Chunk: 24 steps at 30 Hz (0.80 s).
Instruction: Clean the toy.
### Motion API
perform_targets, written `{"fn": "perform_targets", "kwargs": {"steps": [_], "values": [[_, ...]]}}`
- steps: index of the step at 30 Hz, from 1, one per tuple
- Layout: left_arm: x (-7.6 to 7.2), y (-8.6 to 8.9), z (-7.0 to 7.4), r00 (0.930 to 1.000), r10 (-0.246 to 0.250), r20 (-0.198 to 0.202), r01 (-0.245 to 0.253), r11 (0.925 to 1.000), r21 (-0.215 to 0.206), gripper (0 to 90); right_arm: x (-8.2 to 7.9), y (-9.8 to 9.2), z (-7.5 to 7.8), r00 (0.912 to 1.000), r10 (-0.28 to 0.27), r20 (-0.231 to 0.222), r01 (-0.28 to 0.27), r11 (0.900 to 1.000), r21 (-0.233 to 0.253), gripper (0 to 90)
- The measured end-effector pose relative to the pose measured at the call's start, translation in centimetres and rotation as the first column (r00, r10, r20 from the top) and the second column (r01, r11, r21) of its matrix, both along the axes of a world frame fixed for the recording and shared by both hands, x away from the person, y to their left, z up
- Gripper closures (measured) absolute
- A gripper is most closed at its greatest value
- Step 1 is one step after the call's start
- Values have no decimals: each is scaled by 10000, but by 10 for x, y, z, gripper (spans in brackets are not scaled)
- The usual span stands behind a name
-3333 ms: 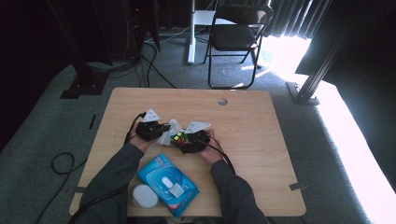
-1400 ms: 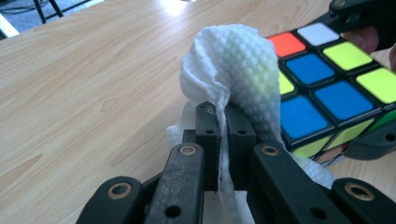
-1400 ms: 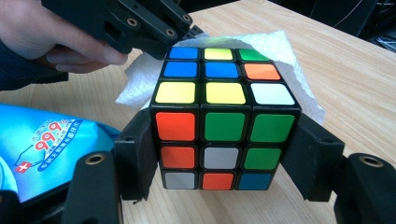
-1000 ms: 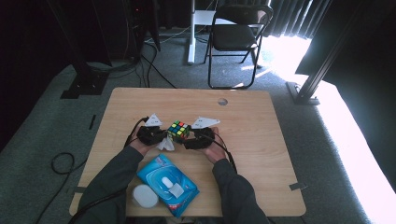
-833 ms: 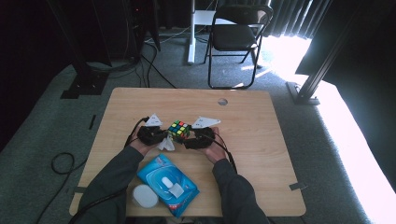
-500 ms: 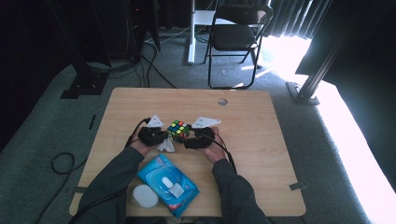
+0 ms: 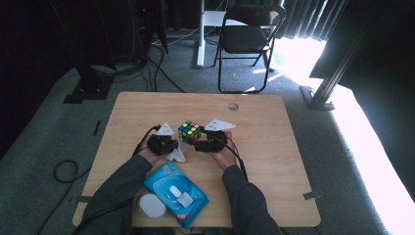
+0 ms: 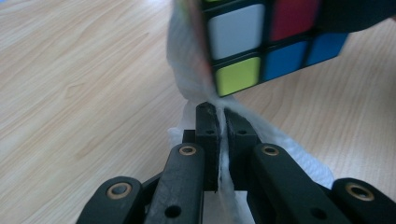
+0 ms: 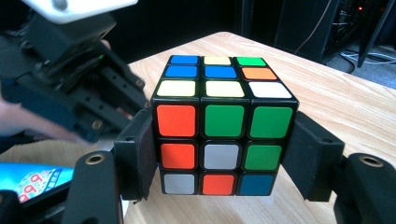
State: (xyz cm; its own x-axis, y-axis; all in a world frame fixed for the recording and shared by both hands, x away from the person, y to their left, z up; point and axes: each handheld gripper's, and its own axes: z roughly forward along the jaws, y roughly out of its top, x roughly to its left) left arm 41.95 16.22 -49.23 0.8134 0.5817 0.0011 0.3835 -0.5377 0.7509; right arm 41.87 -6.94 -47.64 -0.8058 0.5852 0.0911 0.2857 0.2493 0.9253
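Observation:
A scrambled Rubik's cube (image 9: 223, 125) is held above the table, my right gripper (image 9: 222, 154) shut on its two sides; from the high view the cube (image 7: 190, 130) sits between both hands. My left gripper (image 8: 217, 114) is shut on a white wet wipe (image 8: 187, 79), whose cloth presses against the cube's side (image 8: 261, 42). In the high view the left gripper (image 7: 169, 143) is just left of the cube, the wipe (image 7: 177, 154) hanging below it, and the right gripper (image 7: 199, 143) is just below the cube.
A blue pack of wet wipes (image 7: 175, 193) lies near the table's front edge, with a round white lid (image 7: 151, 205) beside it. The wooden table (image 7: 274, 156) has a small hole (image 7: 233, 106) at the back. A folding chair (image 7: 247, 39) stands beyond.
Since 3.3 s ago the cube has been raised into plain sight between the grippers. Over the last second the hands have barely moved.

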Motion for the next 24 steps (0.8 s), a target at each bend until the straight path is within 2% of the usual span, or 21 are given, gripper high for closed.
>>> {"fn": "perform_targets", "kwargs": {"steps": [5, 16, 20, 24], "values": [[-3, -7, 1, 9996, -291, 42, 291, 9996, 9, 865, 1, 5, -3, 9998, -153, -91, 152, 9999, -76, 344], [-7, -12, 9, 9975, -653, 263, 658, 9976, -221, 864, 6, 7, -1, 9985, -495, -227, 501, 9983, 289, 344], [-10, -20, 13, 9925, -1178, 312, 1180, 9930, -43, 863, 7, 9, -2, 9979, -586, -256, 595, 9977, 328, 345], [-13, -24, 14, 9885, -1471, 350, 1477, 9889, -142, 863, 8, 10, -1, 9973, -697, -224, 704, 9970, 327, 344]]}}
